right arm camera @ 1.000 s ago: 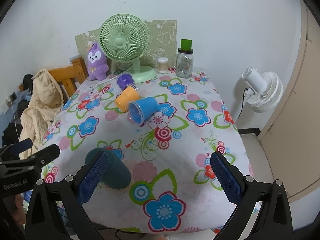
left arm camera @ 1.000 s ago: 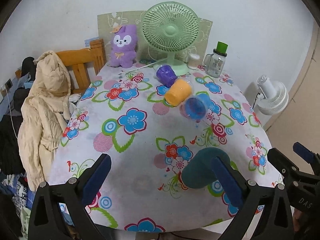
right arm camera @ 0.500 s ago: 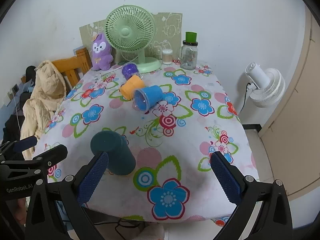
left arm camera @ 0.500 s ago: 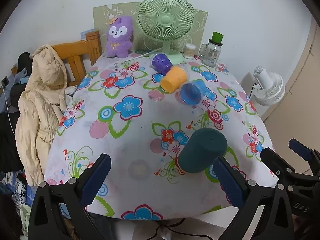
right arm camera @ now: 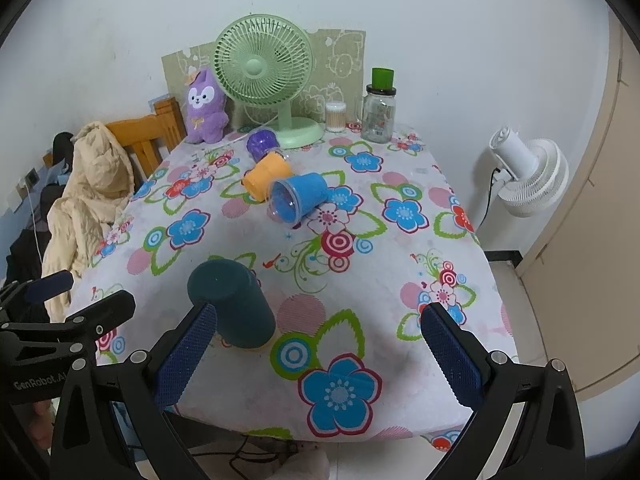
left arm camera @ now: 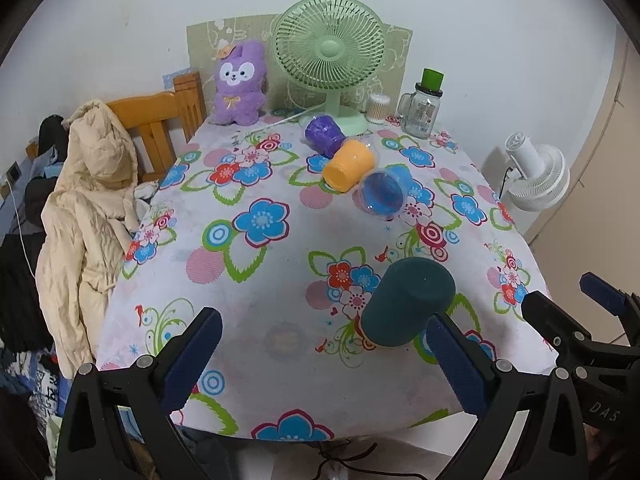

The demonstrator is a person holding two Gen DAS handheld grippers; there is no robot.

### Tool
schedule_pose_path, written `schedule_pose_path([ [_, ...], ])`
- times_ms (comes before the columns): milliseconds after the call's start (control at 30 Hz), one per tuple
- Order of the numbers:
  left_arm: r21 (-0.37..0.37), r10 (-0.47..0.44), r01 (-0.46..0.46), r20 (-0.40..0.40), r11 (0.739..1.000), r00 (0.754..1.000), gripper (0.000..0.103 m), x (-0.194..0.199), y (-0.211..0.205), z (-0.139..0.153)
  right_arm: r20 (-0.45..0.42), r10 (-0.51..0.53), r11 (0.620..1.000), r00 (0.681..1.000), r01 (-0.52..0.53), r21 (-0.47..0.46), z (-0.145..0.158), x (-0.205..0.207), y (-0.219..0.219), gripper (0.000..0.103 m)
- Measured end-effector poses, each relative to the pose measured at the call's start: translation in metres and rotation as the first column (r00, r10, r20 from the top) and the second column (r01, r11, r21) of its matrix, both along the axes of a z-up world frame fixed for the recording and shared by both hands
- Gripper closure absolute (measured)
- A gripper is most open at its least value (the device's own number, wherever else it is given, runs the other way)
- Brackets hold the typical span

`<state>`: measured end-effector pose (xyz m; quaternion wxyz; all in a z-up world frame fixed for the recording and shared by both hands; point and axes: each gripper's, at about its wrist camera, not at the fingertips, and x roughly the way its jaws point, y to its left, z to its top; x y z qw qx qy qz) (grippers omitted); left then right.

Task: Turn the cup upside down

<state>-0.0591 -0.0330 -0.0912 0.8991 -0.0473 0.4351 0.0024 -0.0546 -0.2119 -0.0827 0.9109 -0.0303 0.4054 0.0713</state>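
Observation:
A dark teal cup (left arm camera: 408,300) stands bottom-up near the front edge of the flowered table (left arm camera: 256,280); it also shows in the right wrist view (right arm camera: 232,304). Three cups lie on their sides farther back: a blue one (left arm camera: 382,194) (right arm camera: 298,198), an orange one (left arm camera: 350,164) (right arm camera: 266,176) and a purple one (left arm camera: 324,134) (right arm camera: 262,142). My left gripper (left arm camera: 324,360) is open and empty, just in front of the table edge. My right gripper (right arm camera: 320,356) is open and empty, to the right of the teal cup.
A green desk fan (left arm camera: 330,52), a purple plush toy (left arm camera: 240,84), a cotton-swab jar (left arm camera: 378,108) and a glass jar with a green lid (left arm camera: 424,108) stand along the back. A wooden chair with a beige jacket (left arm camera: 88,208) is at the left. A white floor fan (left arm camera: 536,176) stands right.
Both grippers have pulled back and up from the table, still open. The teal cup stands free, farther from the fingers than before.

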Motion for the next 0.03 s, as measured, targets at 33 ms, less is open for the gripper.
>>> schedule_pose_path([
  [33,0.005,-0.003,0.003,0.006,1.0,1.0,0.0,0.0004,-0.0003,0.001,0.005,-0.001,1.0,1.0,0.001,-0.001,0.0012,0.0005,0.0009,0.0],
])
